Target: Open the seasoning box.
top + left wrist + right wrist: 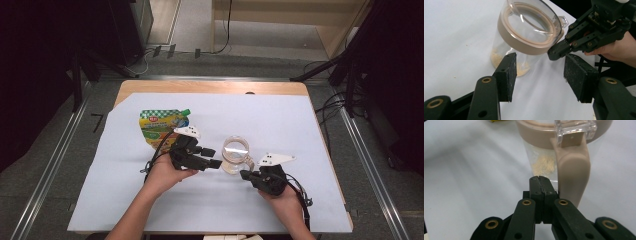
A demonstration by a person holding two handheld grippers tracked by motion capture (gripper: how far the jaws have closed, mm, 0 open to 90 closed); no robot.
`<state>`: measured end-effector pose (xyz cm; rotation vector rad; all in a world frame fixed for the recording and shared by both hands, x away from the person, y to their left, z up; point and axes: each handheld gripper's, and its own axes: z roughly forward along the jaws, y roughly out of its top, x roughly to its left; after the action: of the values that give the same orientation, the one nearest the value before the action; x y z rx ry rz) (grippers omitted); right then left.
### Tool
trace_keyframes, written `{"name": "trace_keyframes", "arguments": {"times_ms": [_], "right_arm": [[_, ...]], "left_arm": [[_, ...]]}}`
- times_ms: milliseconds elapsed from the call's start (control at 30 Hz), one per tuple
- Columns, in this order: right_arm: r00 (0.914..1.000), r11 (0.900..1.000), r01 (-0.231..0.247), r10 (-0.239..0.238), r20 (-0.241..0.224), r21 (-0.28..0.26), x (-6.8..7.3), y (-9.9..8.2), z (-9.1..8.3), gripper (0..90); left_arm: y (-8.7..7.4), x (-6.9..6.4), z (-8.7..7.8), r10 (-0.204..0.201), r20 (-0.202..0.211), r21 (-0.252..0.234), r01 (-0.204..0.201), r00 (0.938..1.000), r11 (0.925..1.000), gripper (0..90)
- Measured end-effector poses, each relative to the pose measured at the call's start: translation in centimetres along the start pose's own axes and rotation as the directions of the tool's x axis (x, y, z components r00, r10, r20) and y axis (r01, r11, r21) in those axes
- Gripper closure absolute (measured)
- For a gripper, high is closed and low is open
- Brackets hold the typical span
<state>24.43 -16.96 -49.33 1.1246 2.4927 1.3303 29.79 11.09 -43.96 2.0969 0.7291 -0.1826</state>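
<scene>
A clear jar (pixel 235 151) with a tan lid ring and a tan handle (pixel 572 170) stands upright mid-table on the white sheet (pixel 280 120). A little yellowish powder (pixel 520 71) lies at its bottom. My left gripper (pixel 216 157) is open just left of the jar. In the left gripper view the jar (pixel 529 37) stands ahead of that gripper (pixel 541 66), outside its jaws. My right gripper (pixel 243 174) is shut on nothing at the jar's near right. Its tip (pixel 539 179) sits beside the handle, low against the glass, and also appears as the right gripper (pixel 560 50) under the lid ring.
A yellow and green pouch (pixel 162 126) with a green cap lies flat behind my left hand. The white sheet covers most of the wooden table (pixel 210 87). Dark stands and cables line the floor on both sides.
</scene>
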Motion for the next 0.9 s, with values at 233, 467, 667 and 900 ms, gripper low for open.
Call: {"name": "trace_keyframes", "arguments": {"times_ms": [233,467,667,900], "right_arm": [[0.9993,0.9994,-0.034,0.034,0.017,0.002,-1.6,0.0,-0.9,90.0],[0.9971,0.9976,-0.069,0.070,0.032,-0.006,-3.0,0.1,-1.2,90.0],[0.9966,0.9971,-0.076,0.076,0.031,-0.003,-4.1,0.3,-1.3,90.0],[0.9954,0.9966,-0.083,0.082,0.049,0.007,-5.5,0.5,-1.5,90.0]], "left_arm": [[0.0,0.1,0.0,-0.007,-0.006,0.002,0.007,1.0000,1.0000,44.1],[0.0,0.1,0.2,-0.006,-0.006,0.002,0.006,1.0000,1.0000,44.1],[0.0,0.1,0.2,-0.007,-0.007,0.003,0.007,1.0000,1.0000,44.2],[0.0,0.0,0.2,0.001,-0.006,-0.010,-0.001,1.0000,1.0000,46.0]]}}
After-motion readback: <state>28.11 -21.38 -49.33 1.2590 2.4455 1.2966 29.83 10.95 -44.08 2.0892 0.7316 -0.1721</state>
